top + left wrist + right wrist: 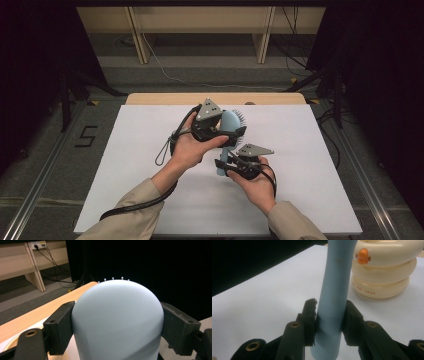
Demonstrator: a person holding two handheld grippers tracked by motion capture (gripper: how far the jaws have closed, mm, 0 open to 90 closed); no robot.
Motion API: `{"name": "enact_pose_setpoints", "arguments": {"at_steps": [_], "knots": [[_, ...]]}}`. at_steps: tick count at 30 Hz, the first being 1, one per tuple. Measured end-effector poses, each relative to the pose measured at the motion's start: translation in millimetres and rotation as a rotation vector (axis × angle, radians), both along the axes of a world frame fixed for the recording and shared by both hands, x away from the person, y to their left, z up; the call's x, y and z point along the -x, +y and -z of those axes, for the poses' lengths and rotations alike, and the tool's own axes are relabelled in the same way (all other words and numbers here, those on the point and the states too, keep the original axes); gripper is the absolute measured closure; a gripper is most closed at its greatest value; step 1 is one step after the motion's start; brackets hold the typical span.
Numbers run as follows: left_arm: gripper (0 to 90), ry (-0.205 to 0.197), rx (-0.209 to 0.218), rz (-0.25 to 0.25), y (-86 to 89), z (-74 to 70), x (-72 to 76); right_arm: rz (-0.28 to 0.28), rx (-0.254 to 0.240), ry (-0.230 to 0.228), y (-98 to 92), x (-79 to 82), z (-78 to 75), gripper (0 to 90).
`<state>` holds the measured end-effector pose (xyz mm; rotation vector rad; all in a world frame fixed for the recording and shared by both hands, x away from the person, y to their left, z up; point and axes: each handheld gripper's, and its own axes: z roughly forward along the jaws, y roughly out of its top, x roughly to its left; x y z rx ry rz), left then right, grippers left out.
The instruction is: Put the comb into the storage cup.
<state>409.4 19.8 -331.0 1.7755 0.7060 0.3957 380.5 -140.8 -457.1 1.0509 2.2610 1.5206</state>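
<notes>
A light blue hairbrush [229, 122] is held above the white table between both grippers. My left gripper [231, 132] is shut on the brush's rounded head [117, 320], with a black pad [60, 327] pressed on each side. Small white bristle tips [113, 278] peek over the head's far edge. My right gripper [224, 165] is shut on the brush's round handle [334, 285], and its pads [310, 315] clamp the handle near its lower end. In the high view the bristles [242, 117] face right and away from me.
A cream swan-shaped stack of rings [384, 270] with an orange beak [362, 255] stands on the white table top [150, 190], just behind the handle. A wooden strip [165, 98] runs along the table's far edge. Cables [165, 147] trail from both grippers.
</notes>
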Motion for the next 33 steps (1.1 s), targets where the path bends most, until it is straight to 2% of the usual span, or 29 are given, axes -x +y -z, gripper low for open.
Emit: {"name": "enact_pose_setpoints", "arguments": {"at_steps": [9, 14, 18, 24, 31, 33], "knots": [[19.7, -0.023, 0.025, -0.022, 5.8, -6.3, 3.2, 0.003, -0.031, -0.034, 1.2, 1.3, -3.4, 66.1], [19.7, -0.078, 0.022, -0.050, 9.7, -12.2, 6.6, 0.016, -0.036, -0.040, 0.3, 0.3, -4.0, 59.0], [19.7, -0.104, 0.021, -0.058, 12.6, -16.3, 8.9, 0.021, -0.033, -0.046, -0.1, -1.1, -3.3, 50.4], [19.7, -0.121, 0.015, -0.070, 15.5, -16.1, 9.4, 0.031, -0.036, -0.060, 0.2, -1.8, -2.8, 32.5], [19.7, -0.127, 0.012, -0.098, 23.2, -13.4, 7.8, 0.027, -0.028, -0.094, -1.7, -0.6, -3.9, 18.4], [19.7, -0.130, 0.012, -0.107, 26.0, -14.0, 7.1, 0.017, -0.030, -0.106, -3.0, -0.2, -4.4, 17.0]]}}
